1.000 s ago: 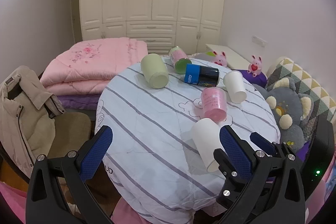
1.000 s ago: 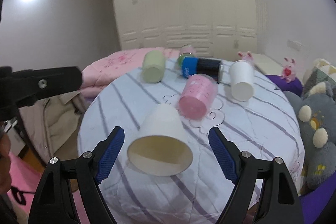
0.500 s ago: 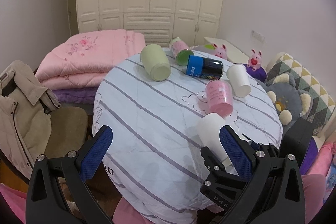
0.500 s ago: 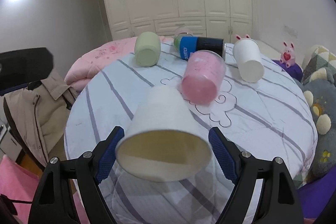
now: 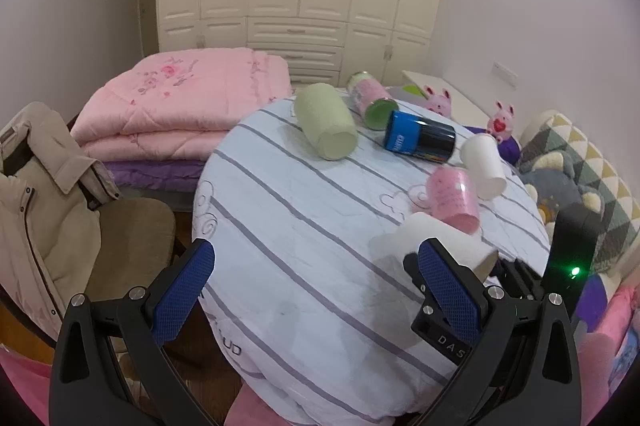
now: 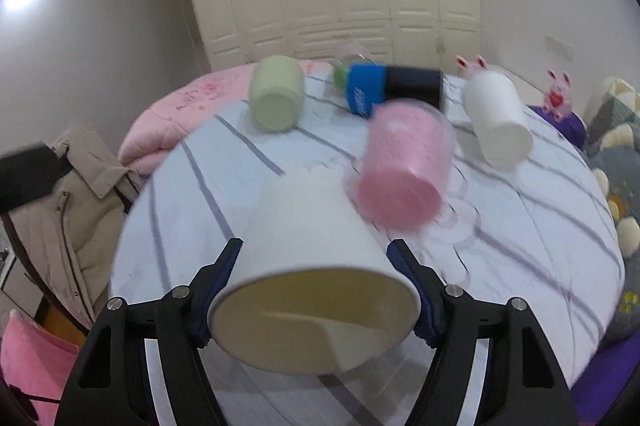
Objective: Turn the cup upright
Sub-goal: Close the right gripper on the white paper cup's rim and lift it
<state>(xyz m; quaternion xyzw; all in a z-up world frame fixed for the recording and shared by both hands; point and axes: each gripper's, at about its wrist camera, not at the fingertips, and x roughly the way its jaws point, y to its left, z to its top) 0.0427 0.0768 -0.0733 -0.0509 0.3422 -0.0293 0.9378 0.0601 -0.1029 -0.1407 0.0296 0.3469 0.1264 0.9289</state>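
Observation:
A white paper cup (image 6: 308, 266) lies on its side, mouth toward the right wrist camera, between the blue fingers of my right gripper (image 6: 316, 290). The jaws press its sides near the rim. In the left wrist view the same cup (image 5: 444, 238) lies near the table's front right, partly behind my left gripper's right finger. My left gripper (image 5: 316, 290) is open and empty over the table's near edge.
On the round striped table (image 5: 304, 218) lie a pink cup (image 6: 404, 166), a second white cup (image 6: 498, 118), a green cup (image 6: 276, 94), a blue-black can (image 6: 394, 86) and a green-lidded jar (image 5: 370, 98). A jacket-draped chair (image 5: 48, 202) stands left; plush toys (image 5: 560, 174) right.
My right gripper has moved forward around the white cup and closed on it. The left gripper has pulled back and stayed open.

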